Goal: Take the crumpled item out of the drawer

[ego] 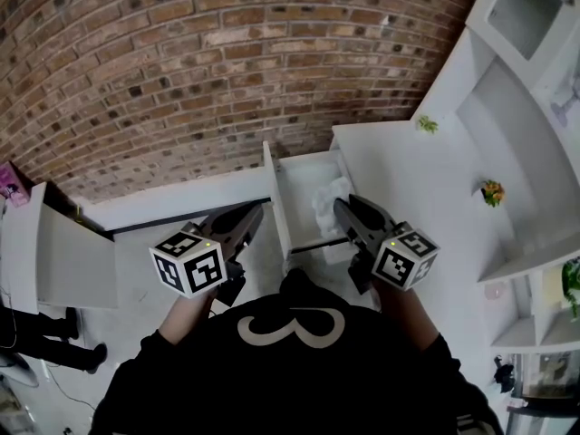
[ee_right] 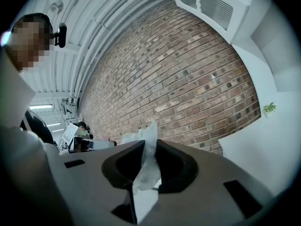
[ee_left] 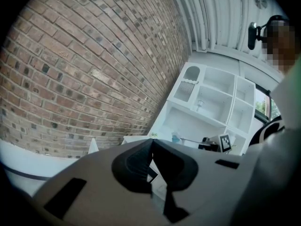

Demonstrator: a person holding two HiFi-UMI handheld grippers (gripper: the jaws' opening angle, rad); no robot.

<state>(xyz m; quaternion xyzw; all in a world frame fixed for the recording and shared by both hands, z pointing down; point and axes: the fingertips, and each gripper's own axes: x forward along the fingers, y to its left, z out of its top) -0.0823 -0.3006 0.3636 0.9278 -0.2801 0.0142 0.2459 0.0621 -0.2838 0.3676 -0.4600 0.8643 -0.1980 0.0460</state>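
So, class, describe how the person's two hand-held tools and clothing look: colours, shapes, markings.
The left tool and the right tool have grey tapered bodies with black inner pads. Each carries a white cube bearing black square markers. The person wears a black top with a pale emblem.

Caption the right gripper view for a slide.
Right gripper shut on a crumpled white tissue, with a brick wall behind.
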